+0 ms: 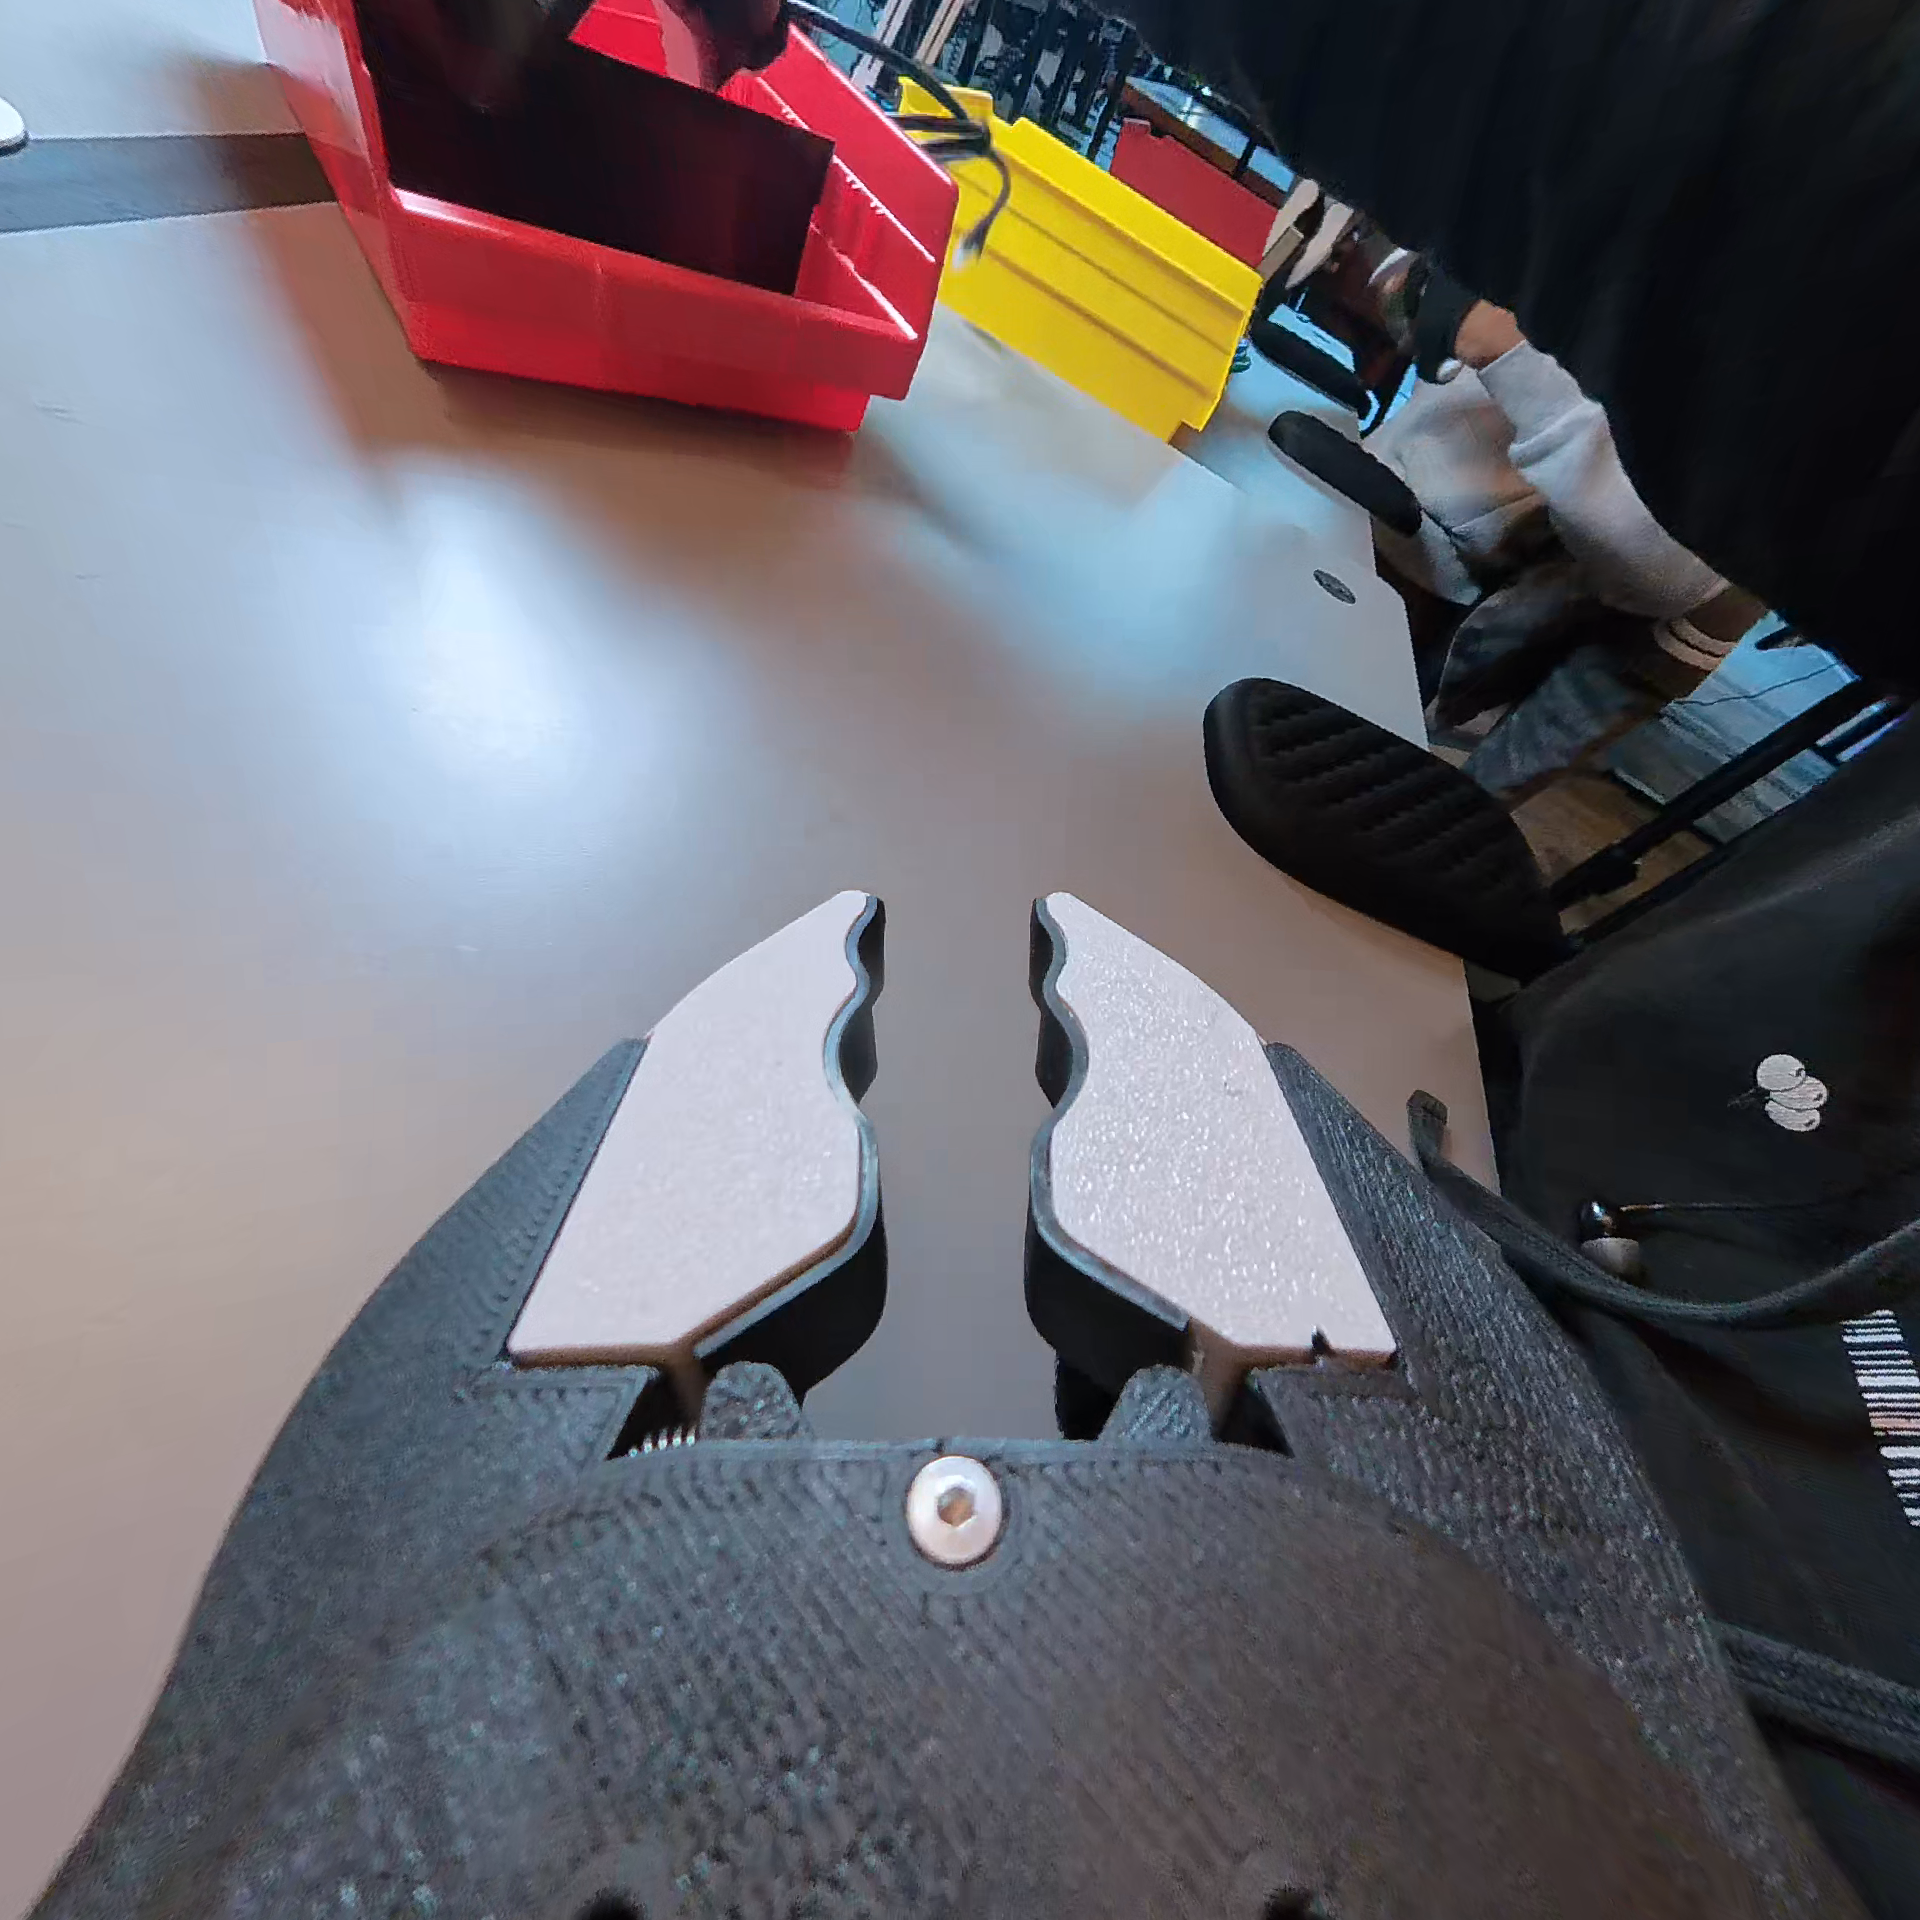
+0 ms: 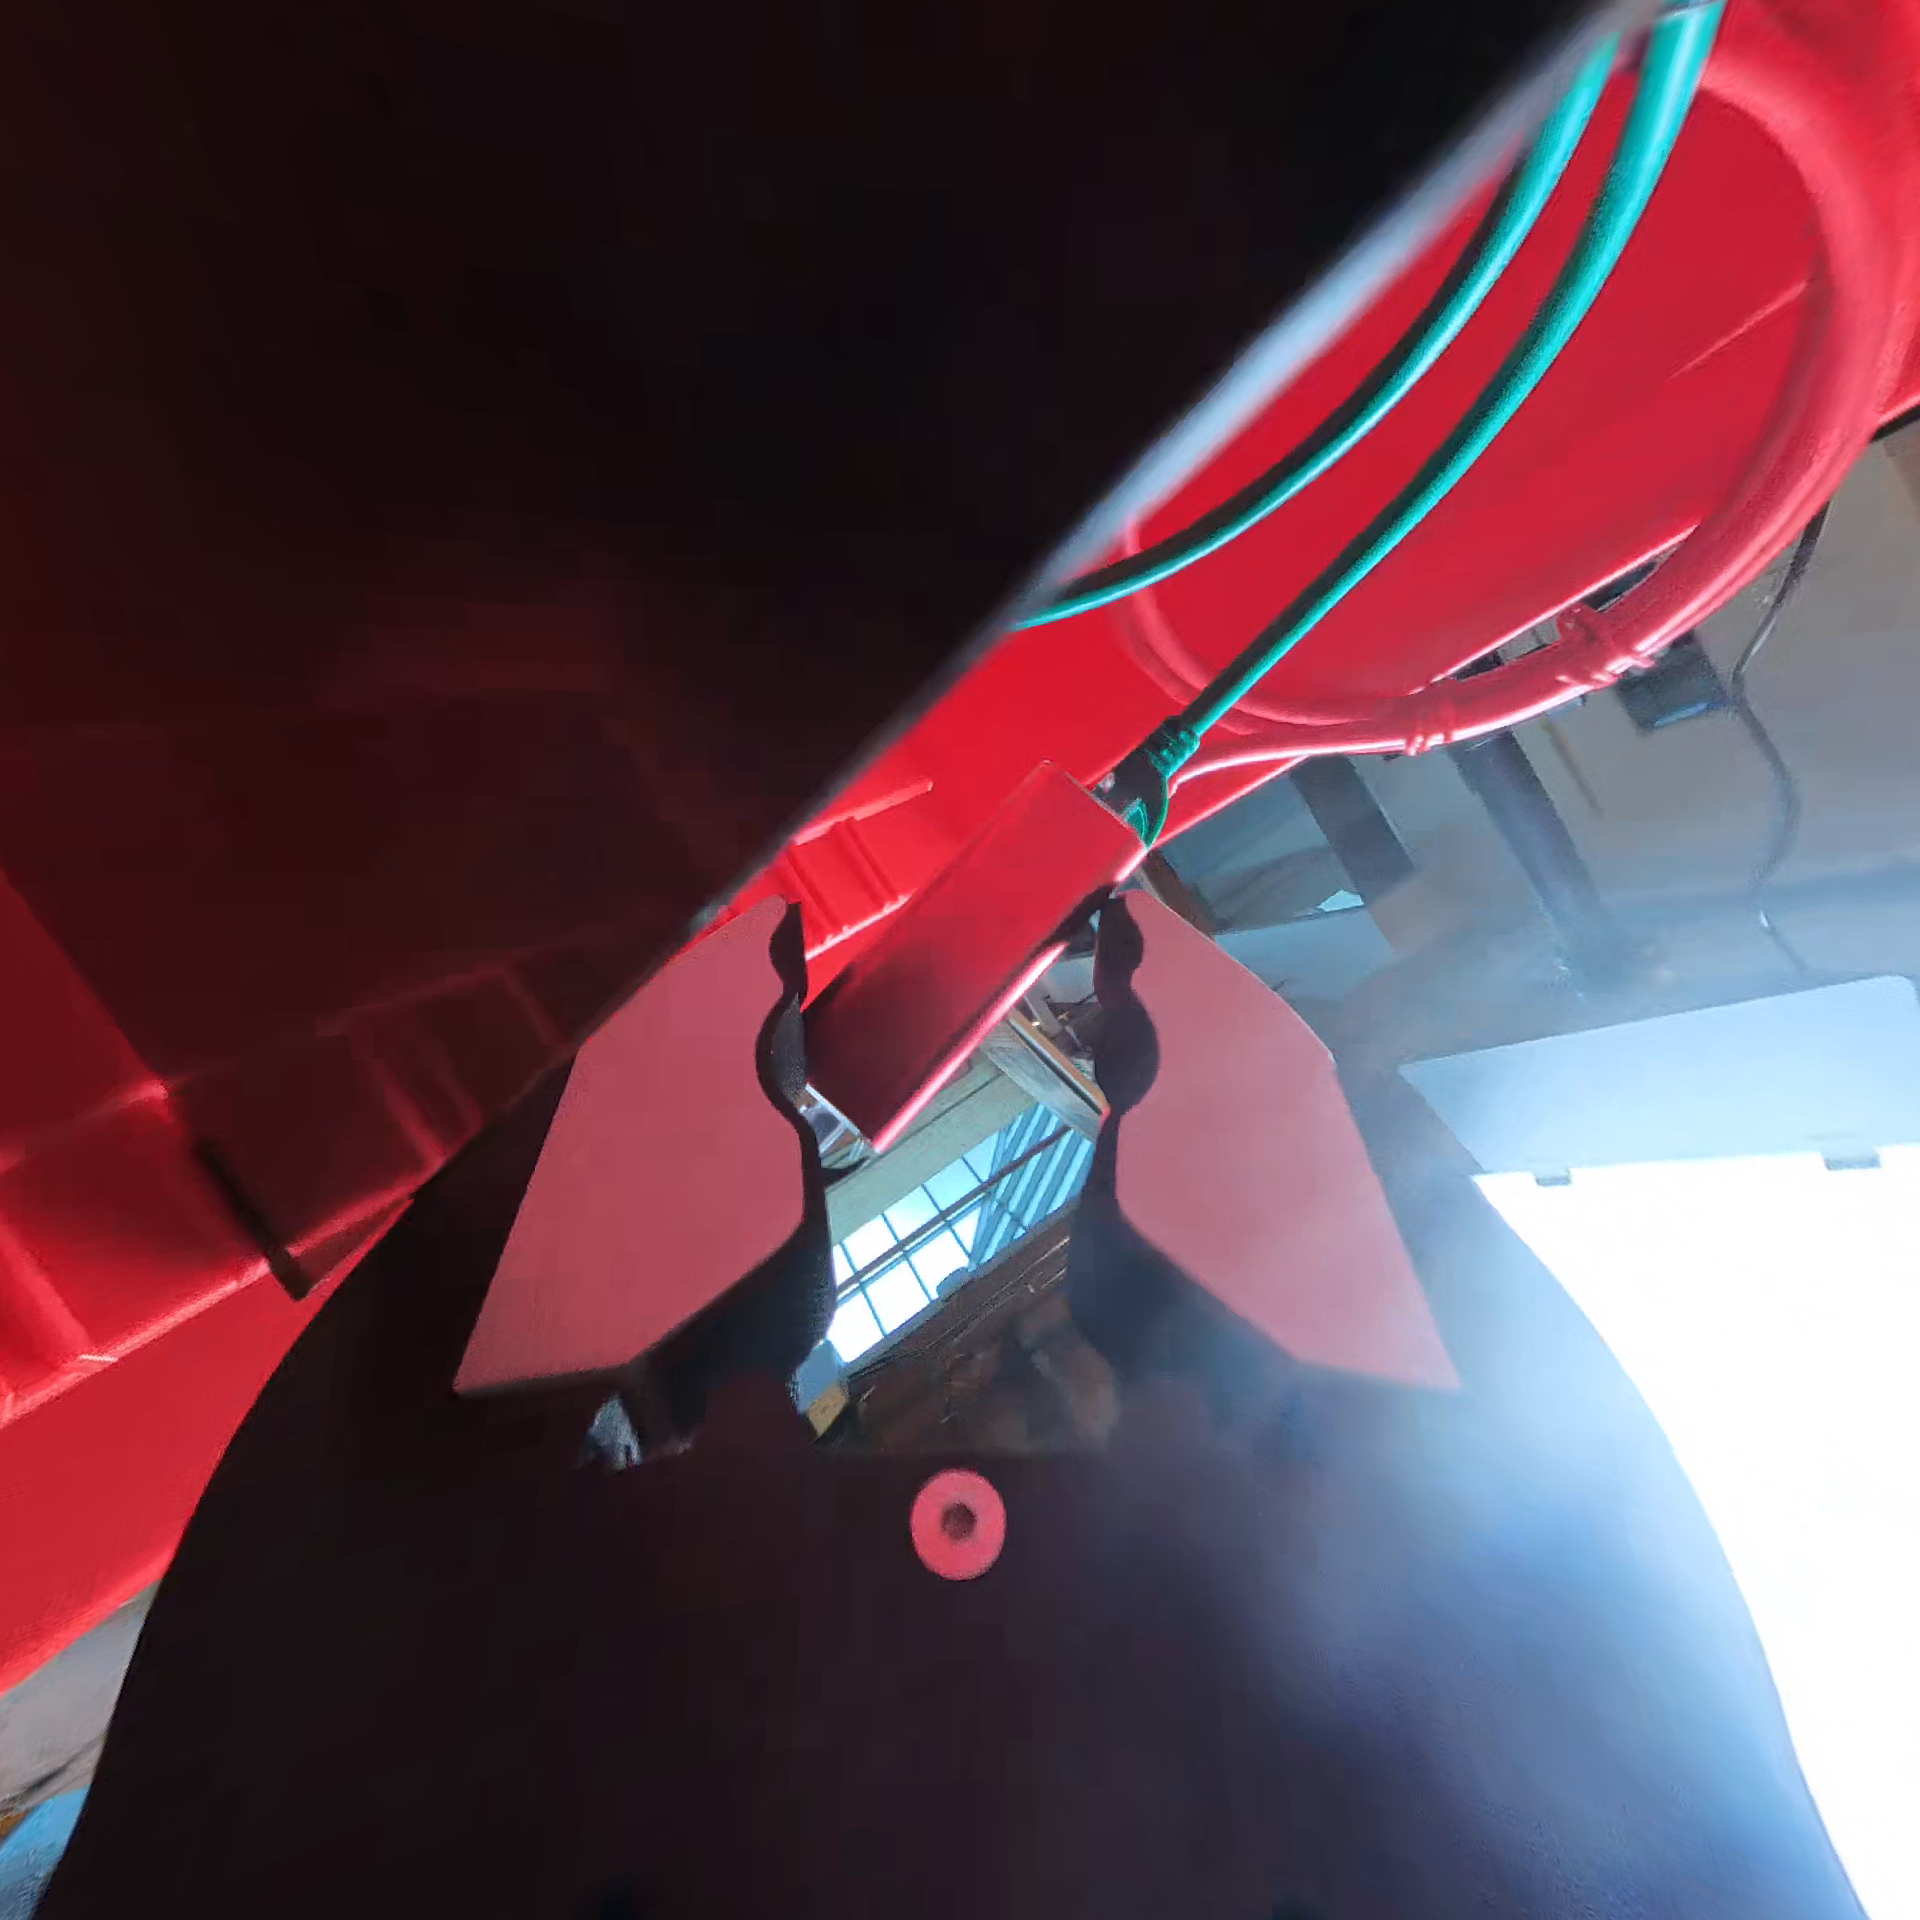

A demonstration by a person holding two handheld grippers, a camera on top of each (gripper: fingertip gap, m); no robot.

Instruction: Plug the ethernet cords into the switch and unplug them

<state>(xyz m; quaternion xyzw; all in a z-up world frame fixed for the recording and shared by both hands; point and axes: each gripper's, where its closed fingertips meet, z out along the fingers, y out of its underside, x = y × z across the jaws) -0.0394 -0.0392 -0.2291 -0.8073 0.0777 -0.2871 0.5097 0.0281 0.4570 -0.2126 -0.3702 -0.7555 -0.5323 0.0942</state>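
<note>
In the right wrist view my right gripper [image 2: 951, 914] is down inside a red bin [image 2: 156, 1299]. Its fingers are closed on a small flat box, the switch [image 2: 987, 904], tinted red by the bin. A green ethernet cord [image 2: 1403, 499] runs into the switch's far end. A coiled red cord [image 2: 1849, 364] lies behind it. My left gripper [image 1: 956, 914] hovers low over the grey table [image 1: 416, 675], open and empty, well short of the red bin [image 1: 644, 301].
A black divider [image 1: 623, 177] stands in the red bin. A yellow bin [image 1: 1101, 281] and another red bin [image 1: 1195, 177] sit behind it, with a black cable [image 1: 977, 177] hanging over. Chair armrests [image 1: 1371, 810] and a person's dark clothing [image 1: 1714, 1195] line the table's right edge. Left tips to right tips: about 50 centimeters.
</note>
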